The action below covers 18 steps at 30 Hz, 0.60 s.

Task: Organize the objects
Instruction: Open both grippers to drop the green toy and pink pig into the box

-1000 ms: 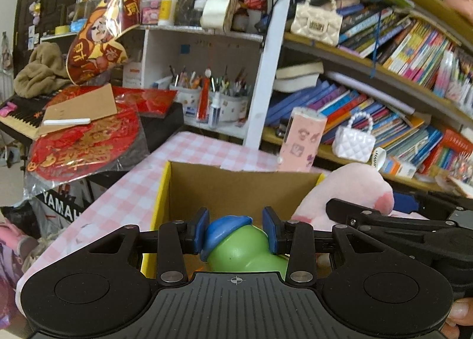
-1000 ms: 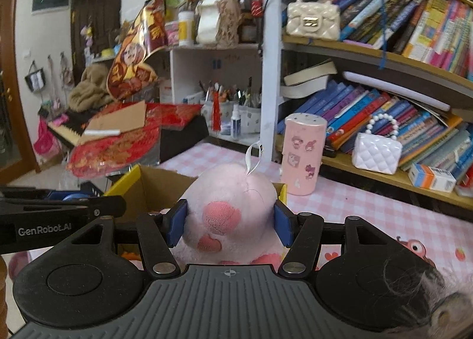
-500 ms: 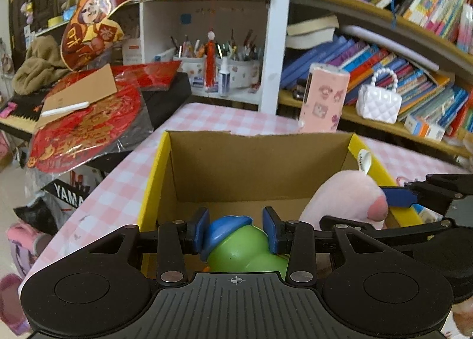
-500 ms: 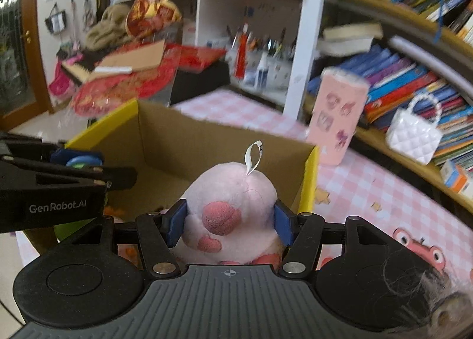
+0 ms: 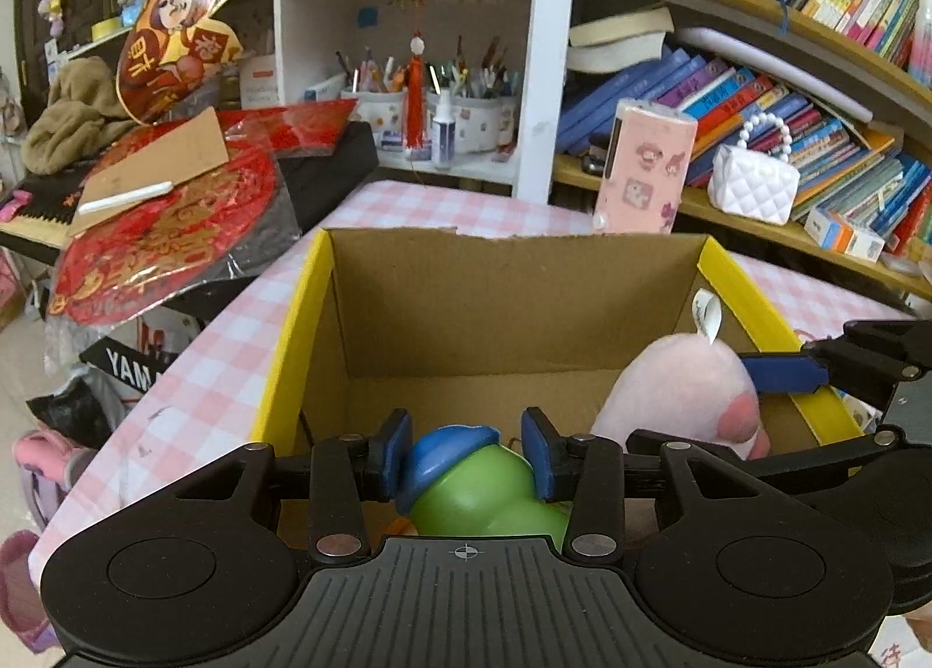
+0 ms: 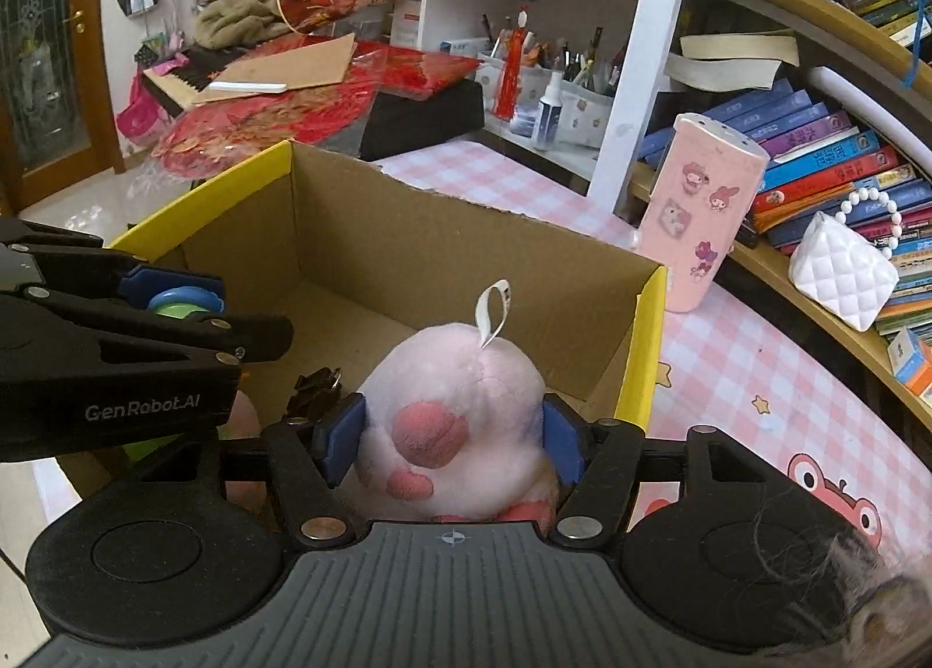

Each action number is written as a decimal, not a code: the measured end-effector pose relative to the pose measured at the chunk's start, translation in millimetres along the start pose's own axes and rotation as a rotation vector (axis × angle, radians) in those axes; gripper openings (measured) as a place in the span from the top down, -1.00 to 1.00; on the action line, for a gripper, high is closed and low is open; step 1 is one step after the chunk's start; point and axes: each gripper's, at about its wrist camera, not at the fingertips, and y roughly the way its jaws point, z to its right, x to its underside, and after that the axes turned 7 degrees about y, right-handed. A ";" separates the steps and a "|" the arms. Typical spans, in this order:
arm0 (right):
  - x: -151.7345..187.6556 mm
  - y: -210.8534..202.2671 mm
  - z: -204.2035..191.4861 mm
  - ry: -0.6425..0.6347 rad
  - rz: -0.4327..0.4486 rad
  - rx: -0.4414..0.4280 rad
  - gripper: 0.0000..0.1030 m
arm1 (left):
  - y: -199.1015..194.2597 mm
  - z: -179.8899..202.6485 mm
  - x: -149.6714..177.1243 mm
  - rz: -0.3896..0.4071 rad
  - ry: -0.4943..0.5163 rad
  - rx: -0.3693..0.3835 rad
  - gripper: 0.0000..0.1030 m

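— So, both claws are down inside the yellow-edged cardboard box (image 5: 303, 318) now?
— Yes. The left claw (image 5: 465, 461) is opening around the green rubber toy with a blue cap (image 5: 466, 481); the right claw (image 6: 448, 438) is opening around the pink plush (image 6: 460, 417). Both releases are near.
— Obstacles?
— A small dark clip (image 6: 314, 385) lies just left of the right claw.

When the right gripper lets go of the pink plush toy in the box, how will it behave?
The pink plush toy looks soft and probably light, bulging between the opening right gripper. Its rounded body may slump or roll slightly, though the cardboard box walls should contain it.
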 end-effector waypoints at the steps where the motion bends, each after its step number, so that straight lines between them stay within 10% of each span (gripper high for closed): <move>1: -0.1 -0.3 0.8 0.007 0.005 0.001 -0.19 | -2.3 0.2 0.1 0.012 0.002 -0.002 0.19; 8: -2.5 -17.4 -0.3 0.025 0.091 0.033 -0.29 | -24.6 -4.1 -3.8 0.101 -0.018 -0.012 -0.34; 18: -0.3 -60.2 -5.1 0.081 0.212 0.106 -0.45 | -69.9 -9.9 3.2 0.208 -0.062 0.003 -0.60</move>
